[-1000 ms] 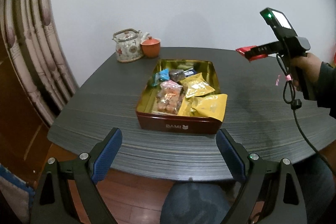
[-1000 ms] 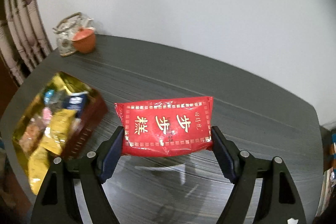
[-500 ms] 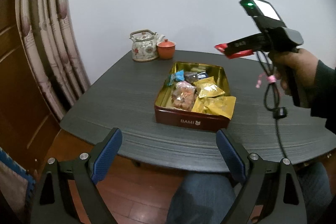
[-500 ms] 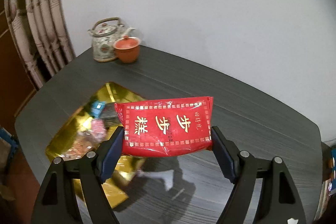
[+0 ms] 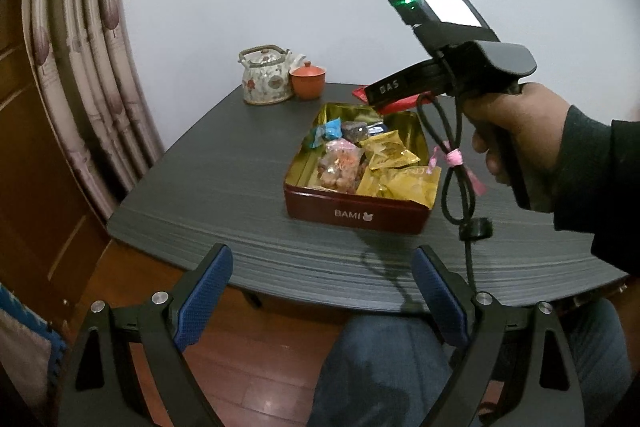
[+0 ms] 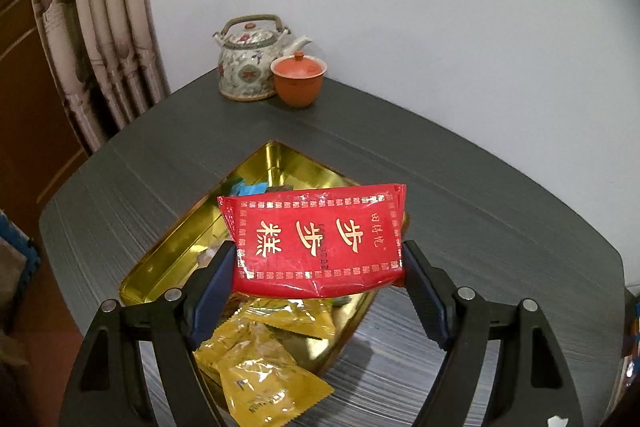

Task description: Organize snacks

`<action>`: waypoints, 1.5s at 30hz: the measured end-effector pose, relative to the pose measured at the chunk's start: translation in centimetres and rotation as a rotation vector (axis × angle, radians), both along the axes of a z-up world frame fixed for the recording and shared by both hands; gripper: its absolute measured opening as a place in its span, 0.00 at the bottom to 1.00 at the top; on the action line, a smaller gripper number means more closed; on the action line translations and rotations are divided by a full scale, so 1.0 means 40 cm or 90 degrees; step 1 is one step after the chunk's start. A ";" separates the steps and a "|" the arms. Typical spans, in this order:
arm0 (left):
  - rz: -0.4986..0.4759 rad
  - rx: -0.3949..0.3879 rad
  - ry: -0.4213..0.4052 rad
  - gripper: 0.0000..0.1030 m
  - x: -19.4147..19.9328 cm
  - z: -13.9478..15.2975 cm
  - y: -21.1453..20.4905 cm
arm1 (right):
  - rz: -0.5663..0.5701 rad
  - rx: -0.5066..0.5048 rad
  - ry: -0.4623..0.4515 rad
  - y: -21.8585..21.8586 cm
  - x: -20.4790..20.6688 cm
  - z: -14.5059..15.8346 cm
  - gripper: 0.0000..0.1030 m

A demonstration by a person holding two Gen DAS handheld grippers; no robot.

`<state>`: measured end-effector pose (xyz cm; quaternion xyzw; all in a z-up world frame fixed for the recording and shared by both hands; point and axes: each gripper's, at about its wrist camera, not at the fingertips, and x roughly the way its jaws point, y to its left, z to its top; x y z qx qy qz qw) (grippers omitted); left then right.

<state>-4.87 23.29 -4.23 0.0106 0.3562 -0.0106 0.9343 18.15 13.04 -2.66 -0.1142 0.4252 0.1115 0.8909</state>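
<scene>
Right now I am gripping the red packet (image 6: 316,241) crosswise between the pads of my right claw (image 6: 318,269), holding it in the air above the tin (image 6: 256,183) on the table (image 6: 460,195). My left claw (image 5: 322,291) is hanging open and empty near the table's edge.

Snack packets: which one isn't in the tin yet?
The red packet with gold characters, clamped in the right gripper above the tin. The gold, blue and clear-wrapped packets all lie inside the tin.
</scene>
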 end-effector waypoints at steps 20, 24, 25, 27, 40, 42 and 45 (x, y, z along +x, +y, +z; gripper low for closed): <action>-0.004 -0.003 0.018 0.88 0.013 -0.019 -0.004 | 0.014 0.004 0.030 0.045 0.024 -0.082 0.79; 0.000 -0.001 0.017 0.88 0.013 -0.021 -0.006 | 0.014 0.015 0.031 0.034 0.020 -0.076 0.81; 0.002 0.001 0.016 0.88 0.015 -0.023 -0.006 | 0.012 0.018 0.027 0.027 0.016 -0.071 0.82; 0.005 0.005 0.016 0.88 0.015 -0.023 -0.008 | 0.003 0.017 0.014 0.008 0.004 -0.059 0.90; 0.086 0.001 0.012 0.94 0.047 0.015 0.009 | -0.081 0.001 -0.020 -0.171 -0.176 -0.013 0.90; 0.090 0.000 0.017 0.95 0.061 0.023 -0.007 | -0.104 0.002 -0.033 -0.210 -0.224 0.005 0.90; 0.085 0.003 0.012 0.95 0.075 0.037 -0.044 | -0.131 -0.002 -0.054 -0.256 -0.293 0.035 0.93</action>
